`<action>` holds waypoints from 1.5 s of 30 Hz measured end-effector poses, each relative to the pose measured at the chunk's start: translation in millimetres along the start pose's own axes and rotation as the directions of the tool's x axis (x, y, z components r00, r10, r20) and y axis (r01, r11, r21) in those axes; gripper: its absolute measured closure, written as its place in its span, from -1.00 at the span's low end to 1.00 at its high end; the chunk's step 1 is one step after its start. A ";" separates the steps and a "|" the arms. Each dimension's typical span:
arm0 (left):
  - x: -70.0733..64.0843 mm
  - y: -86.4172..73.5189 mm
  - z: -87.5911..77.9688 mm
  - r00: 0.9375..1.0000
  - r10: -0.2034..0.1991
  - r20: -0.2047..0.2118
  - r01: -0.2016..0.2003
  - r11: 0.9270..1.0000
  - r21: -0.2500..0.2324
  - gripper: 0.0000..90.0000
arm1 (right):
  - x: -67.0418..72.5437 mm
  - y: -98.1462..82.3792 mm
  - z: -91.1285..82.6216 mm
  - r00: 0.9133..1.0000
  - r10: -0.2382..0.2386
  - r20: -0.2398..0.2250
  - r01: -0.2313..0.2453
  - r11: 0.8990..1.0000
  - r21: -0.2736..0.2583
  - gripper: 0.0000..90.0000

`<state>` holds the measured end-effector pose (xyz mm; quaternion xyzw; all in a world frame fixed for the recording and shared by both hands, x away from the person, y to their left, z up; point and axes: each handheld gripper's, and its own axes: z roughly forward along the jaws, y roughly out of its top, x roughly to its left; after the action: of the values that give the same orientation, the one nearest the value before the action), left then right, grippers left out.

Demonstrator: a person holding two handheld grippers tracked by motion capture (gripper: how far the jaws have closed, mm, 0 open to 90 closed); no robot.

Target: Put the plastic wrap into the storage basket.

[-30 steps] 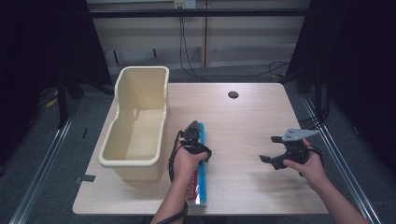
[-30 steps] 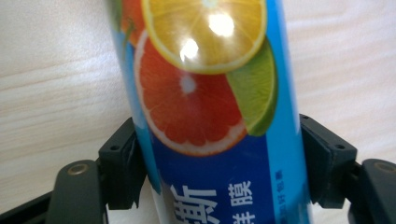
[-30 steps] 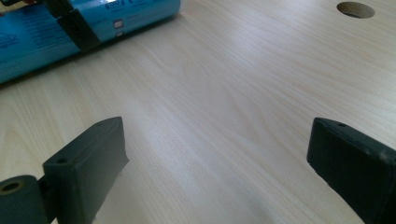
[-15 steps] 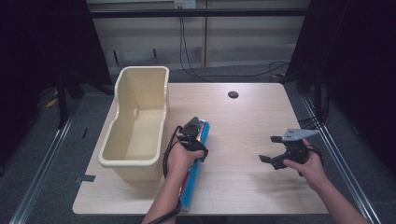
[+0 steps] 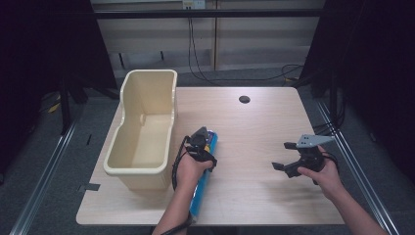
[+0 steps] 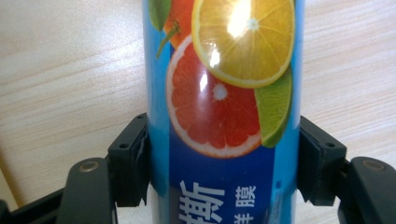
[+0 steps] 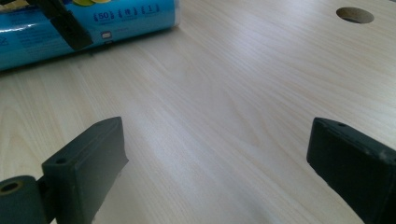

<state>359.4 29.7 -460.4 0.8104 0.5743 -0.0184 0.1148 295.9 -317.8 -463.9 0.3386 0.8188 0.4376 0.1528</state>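
Note:
A long blue tube (image 5: 200,196) printed with citrus slices (image 6: 224,93) lies on the wooden table, right of the cream bin. My left gripper (image 5: 202,140) (image 6: 224,163) is shut on it: its jaws have just been closing, and both pads press the tube's sides. My right gripper (image 5: 283,155) (image 7: 217,158) stands open at the table's right, low over bare wood, with nothing between its jaws. Its view shows the tube's end (image 7: 93,23) at top left with a left jaw across it.
A tall cream plastic bin (image 5: 137,171) stands on the table's left side, close beside the tube and my left hand. A round cable hole (image 5: 244,99) (image 7: 355,15) sits near the far edge. Cables trail on the floor behind the table.
The tube has swung: its near end moved left, toward the bin, with my left gripper on it. The right gripper has stayed put.

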 end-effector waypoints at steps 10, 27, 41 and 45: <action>-5.8 -13.8 -12.2 0.999 0.029 -0.034 -0.030 0.999 -0.035 -0.53 | 2.9 1.6 0.9 1.000 -0.004 0.005 0.004 1.000 0.001 -0.91; -2.4 -15.8 3.1 1.000 -0.001 -0.011 0.001 1.000 0.017 -0.29 | 3.6 3.3 0.2 1.000 -0.004 0.002 0.004 1.000 -0.007 -0.91; -3.0 -5.5 -42.6 0.999 0.042 0.002 -0.042 0.999 0.000 -0.28 | 1.1 3.3 -2.1 1.000 0.009 -0.005 -0.009 1.000 -0.019 -0.91; -3.4 -2.3 -55.3 0.999 0.024 0.023 -0.024 1.000 -0.002 -0.28 | 1.0 3.3 -1.8 1.000 0.009 -0.009 -0.009 1.000 -0.017 -0.91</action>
<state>350.4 38.6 -406.4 0.8168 0.5632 -0.0258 0.1225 295.5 -316.9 -460.1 0.3392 0.8142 0.4467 0.1501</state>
